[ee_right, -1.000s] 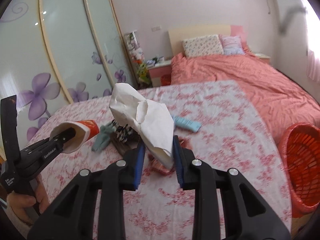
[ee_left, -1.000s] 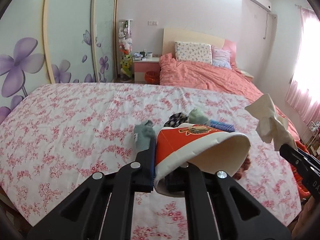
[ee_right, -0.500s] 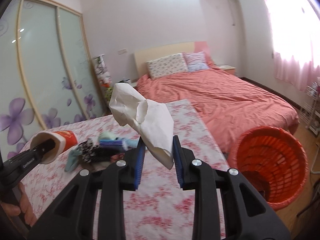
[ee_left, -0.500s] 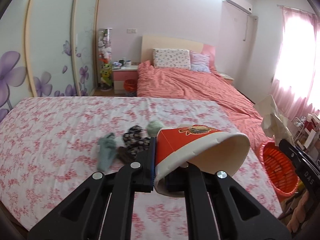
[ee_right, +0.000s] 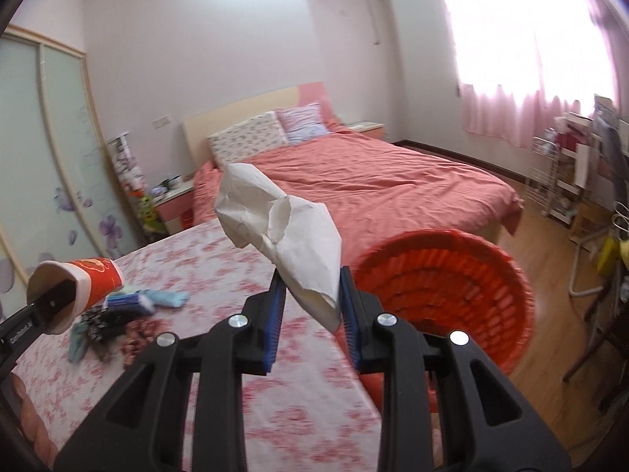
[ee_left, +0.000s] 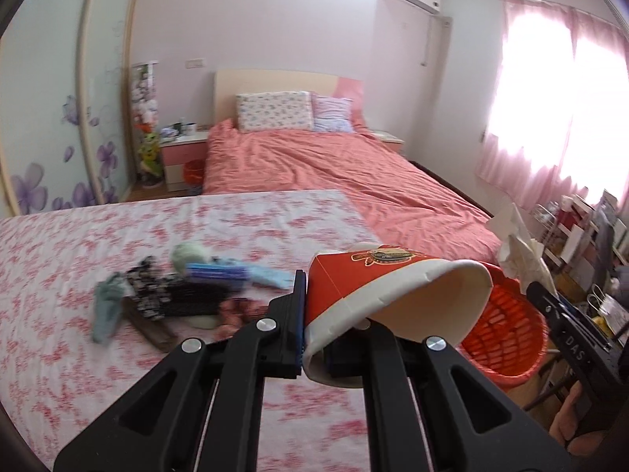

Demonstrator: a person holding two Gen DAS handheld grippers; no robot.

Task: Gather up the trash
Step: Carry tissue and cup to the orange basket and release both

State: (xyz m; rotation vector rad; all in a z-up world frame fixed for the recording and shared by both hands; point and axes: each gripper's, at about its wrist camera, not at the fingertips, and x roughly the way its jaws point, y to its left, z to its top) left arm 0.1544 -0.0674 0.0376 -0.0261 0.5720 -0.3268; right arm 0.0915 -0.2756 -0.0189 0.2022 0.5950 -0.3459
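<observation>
Fingers of the right gripper (ee_right: 308, 310) clench the crumpled paper (ee_right: 281, 232) just short of the orange basket (ee_right: 452, 287), so carry it over the rim before letting go, while the left gripper (ee_left: 330, 338) pinches the paper cup's (ee_left: 393, 291) wall, seemingly one finger inside.

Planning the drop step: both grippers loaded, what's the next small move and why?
Probably carry the right gripper a bit further right over the orange basket, then open. It clamps the crumpled paper, and the basket sits beside the bed, just right of it.
</observation>
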